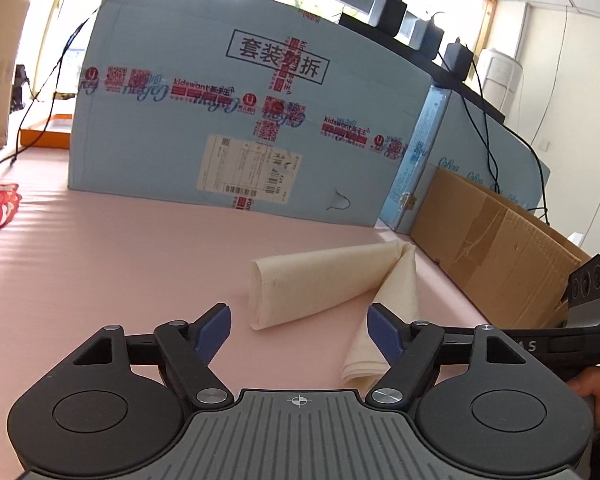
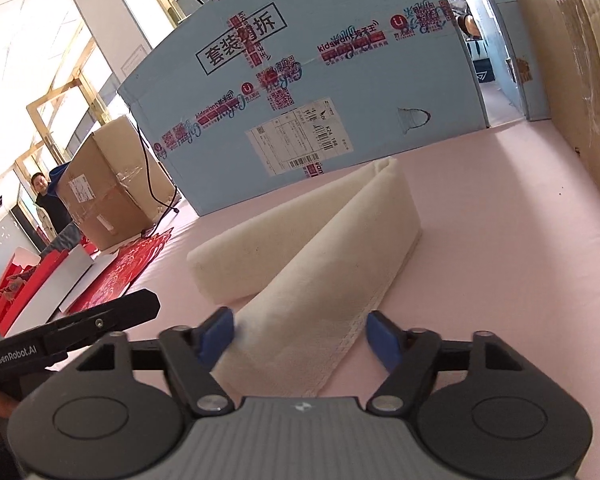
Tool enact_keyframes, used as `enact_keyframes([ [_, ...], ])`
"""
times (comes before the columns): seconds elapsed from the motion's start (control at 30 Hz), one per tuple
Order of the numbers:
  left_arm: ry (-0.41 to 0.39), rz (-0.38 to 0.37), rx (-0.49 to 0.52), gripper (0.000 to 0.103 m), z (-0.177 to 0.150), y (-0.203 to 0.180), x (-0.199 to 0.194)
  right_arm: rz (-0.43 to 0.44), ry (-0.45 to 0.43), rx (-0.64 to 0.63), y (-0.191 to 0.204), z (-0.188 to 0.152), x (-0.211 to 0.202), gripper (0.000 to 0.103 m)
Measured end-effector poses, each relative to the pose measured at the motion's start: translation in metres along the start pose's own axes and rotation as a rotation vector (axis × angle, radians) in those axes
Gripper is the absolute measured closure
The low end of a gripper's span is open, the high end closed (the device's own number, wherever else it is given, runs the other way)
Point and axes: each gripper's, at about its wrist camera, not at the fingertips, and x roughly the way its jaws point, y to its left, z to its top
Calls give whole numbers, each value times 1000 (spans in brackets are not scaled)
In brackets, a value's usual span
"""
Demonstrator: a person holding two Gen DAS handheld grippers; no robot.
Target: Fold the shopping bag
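step in hand: closing the v-shaped fold. advise pinching the near strip end squarely, layers aligned. left hand-held gripper (image 1: 300, 330) wide open, empty. right hand-held gripper (image 2: 300, 336) wide open, straddling the strip, nothing gripped. cream non-woven shopping bag (image 2: 320, 248) lies on pink surface (image 1: 120, 264), near blue carton (image 1: 240, 112).

Bag (image 2: 300, 264) near end perhaps under gripper body.

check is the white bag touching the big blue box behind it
Apart. The left wrist view shows bare pink table between the folded bag and the blue box.
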Motion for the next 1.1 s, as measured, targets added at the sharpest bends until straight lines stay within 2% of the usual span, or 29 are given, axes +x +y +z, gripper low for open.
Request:
enact_keyframes([
  [0.07, 23, -14, -32, 26, 1, 5, 6, -14, 7, -17, 2, 0, 0, 82],
  [0.1, 36, -22, -48, 26, 1, 7, 9, -23, 2, -29, 3, 1, -2, 85],
  [0.33, 133, -99, -104, 25, 6, 13, 34, -31, -37, -72, 8, 13, -30, 91],
  [0.53, 171, -76, -106, 25, 14, 19, 54, -12, -12, -166, 20, 17, -61, 91],
  [0.63, 173, -35, -87, 25, 24, 23, 64, -3, 12, -253, 34, 14, -71, 91],
  [0.7, 168, 27, -69, 25, 32, 28, 73, 9, 30, -322, 48, 8, -77, 91],
  [0.83, 134, 88, -58, 25, 47, 31, 80, 42, 52, -448, 70, -9, -92, 91],
  [1.03, 62, 156, -50, 25, 71, 34, 83, 95, 141, -518, 86, -34, -95, 91],
  [1.1, 27, 206, -15, 24, 74, 33, 66, 114, 158, -507, 86, -40, -91, 87],
])
